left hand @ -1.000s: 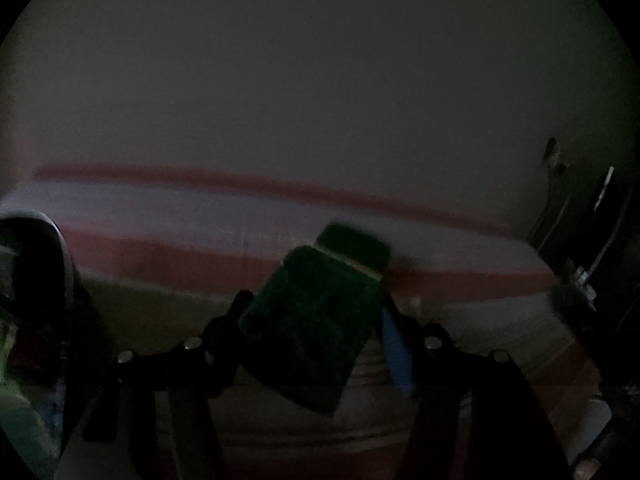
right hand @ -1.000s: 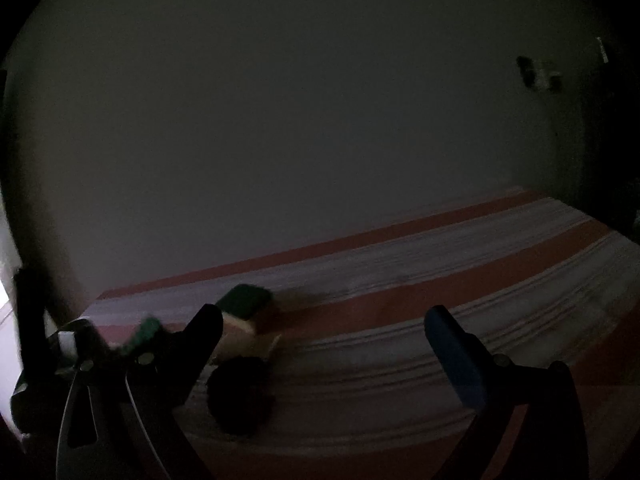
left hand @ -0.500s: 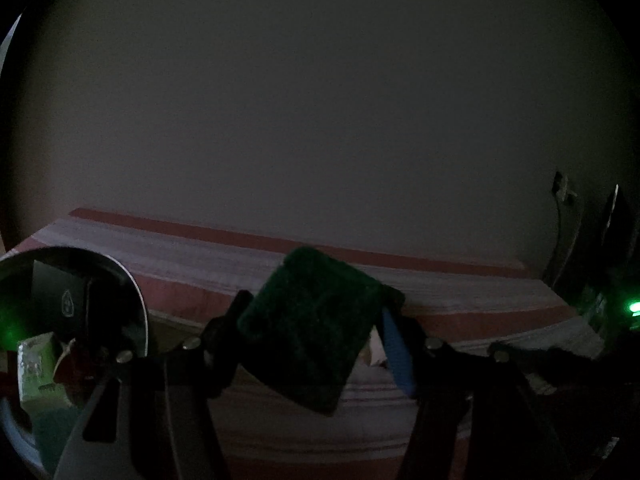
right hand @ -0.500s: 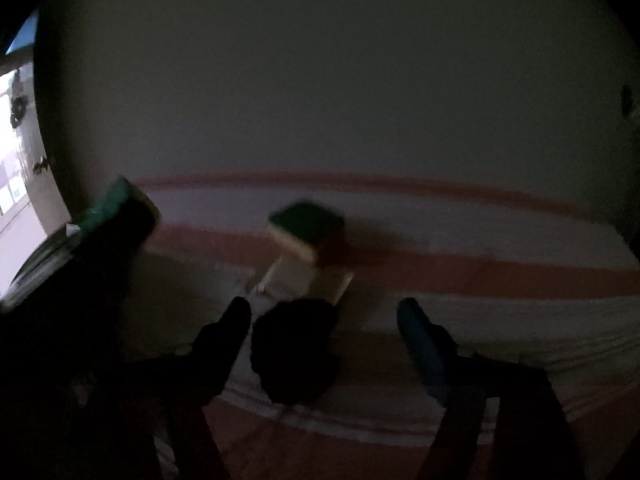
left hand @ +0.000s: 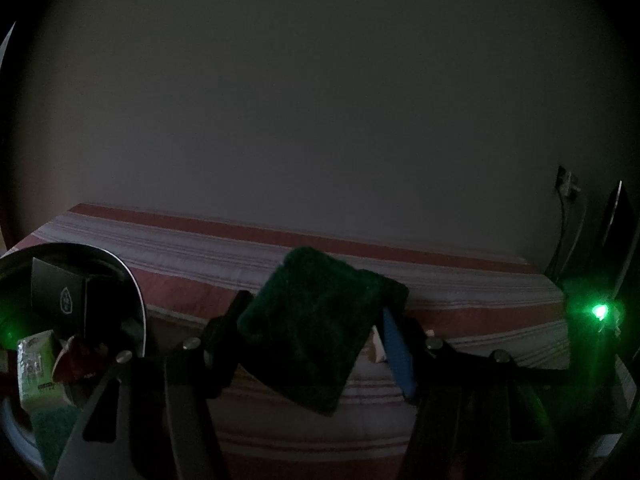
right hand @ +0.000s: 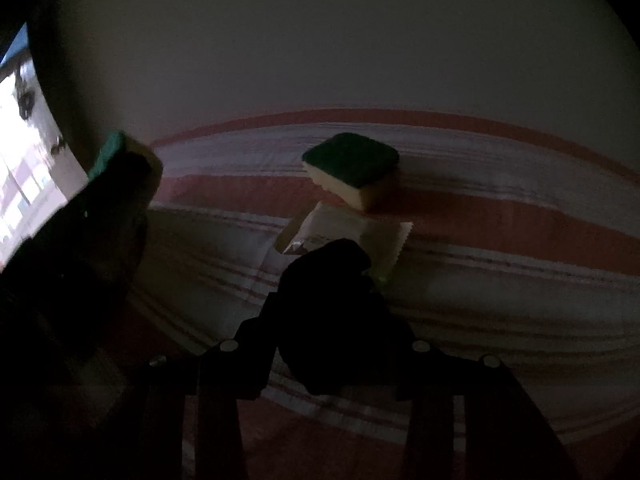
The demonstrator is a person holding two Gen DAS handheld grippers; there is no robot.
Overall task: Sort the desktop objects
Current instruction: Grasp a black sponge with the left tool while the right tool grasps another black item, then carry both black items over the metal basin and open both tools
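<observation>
The landmark is the red-and-white striped tablecloth (left hand: 248, 256), which covers the work surface in both views.

Left wrist view: the left gripper (left hand: 316, 332) pinches a dark green square scouring sponge (left hand: 320, 320) between its two fingers and holds it tilted above the cloth. The blue pad of one finger (left hand: 396, 352) shows at the sponge's right edge. At the cloth's left end stands a round dark bowl (left hand: 138, 304) holding a black box (left hand: 60, 300), a pale green packet (left hand: 36, 368) and other items too dim to identify. A green light (left hand: 599, 311) glows past the cloth's right end. None of these appears in the right wrist view.

Right wrist view: the right gripper (right hand: 324, 332) is closing its jaws around a black rounded object (right hand: 332, 312) lying on the cloth; the dim frame does not show whether the pads press on it. Beyond it on the cloth lie a flat pale sachet (right hand: 348, 232) and, touching the sachet's far edge, a second sponge, green on top and yellow below (right hand: 352, 168). This view alone shows them.
</observation>
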